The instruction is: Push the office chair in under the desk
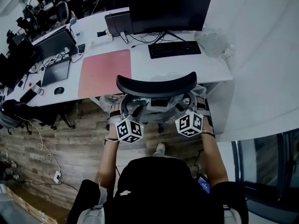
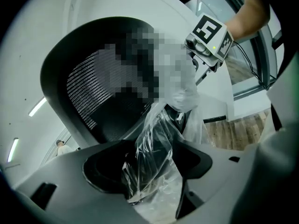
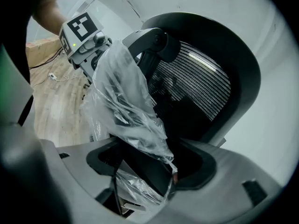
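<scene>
The office chair, seen from above in the head view, shows its curved black backrest [image 1: 156, 85] just in front of the white desk [image 1: 140, 64]. Clear plastic wraps its armrests. My left gripper [image 1: 122, 113] holds the left armrest and my right gripper [image 1: 192, 107] the right one, the marker cubes nearest me. In the left gripper view my left gripper [image 2: 149, 181] is shut on the plastic-wrapped armrest [image 2: 154, 143], with the mesh backrest [image 2: 93, 87] beyond. In the right gripper view my right gripper [image 3: 149, 171] is shut on the other wrapped armrest [image 3: 126, 92].
On the desk are a dark monitor [image 1: 168, 10], a black keyboard [image 1: 174, 49], a pink mat [image 1: 105, 71], a tablet [image 1: 56, 71], a mouse [image 1: 59, 90] and a crumpled plastic bag [image 1: 212, 41]. A white wall runs along the right. My shoe [image 1: 160, 148] is on the wood floor.
</scene>
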The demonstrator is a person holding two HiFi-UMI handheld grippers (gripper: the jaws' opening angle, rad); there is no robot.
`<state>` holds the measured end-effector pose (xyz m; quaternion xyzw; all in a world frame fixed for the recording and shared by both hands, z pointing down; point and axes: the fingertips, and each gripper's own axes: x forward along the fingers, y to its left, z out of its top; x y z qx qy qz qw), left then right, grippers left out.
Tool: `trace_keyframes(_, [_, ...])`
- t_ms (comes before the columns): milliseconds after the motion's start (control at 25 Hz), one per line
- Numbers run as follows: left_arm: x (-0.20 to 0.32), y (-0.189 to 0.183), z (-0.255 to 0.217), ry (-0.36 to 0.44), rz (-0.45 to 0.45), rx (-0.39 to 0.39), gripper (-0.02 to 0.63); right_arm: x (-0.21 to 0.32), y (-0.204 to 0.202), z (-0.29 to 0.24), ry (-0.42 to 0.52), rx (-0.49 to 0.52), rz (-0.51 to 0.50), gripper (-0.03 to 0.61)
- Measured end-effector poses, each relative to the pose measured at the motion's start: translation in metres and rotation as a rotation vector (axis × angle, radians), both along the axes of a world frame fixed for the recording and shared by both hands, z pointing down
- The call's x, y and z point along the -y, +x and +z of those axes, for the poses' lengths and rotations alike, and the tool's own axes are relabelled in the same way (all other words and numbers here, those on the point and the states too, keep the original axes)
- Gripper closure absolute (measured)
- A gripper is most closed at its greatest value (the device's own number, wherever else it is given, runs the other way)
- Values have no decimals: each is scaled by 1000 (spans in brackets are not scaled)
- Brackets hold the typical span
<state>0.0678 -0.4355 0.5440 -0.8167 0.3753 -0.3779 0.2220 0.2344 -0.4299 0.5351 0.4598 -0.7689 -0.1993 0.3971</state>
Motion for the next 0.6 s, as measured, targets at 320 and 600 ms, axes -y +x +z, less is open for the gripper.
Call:
trace_keyframes(320, [21,8,-2,3,-15,1,304,20,8,-2,-4,10,3,271])
trace_keyframes(600, [35,11,-1,15,-36,3,302,34,11,-3,2,16,-8,270])
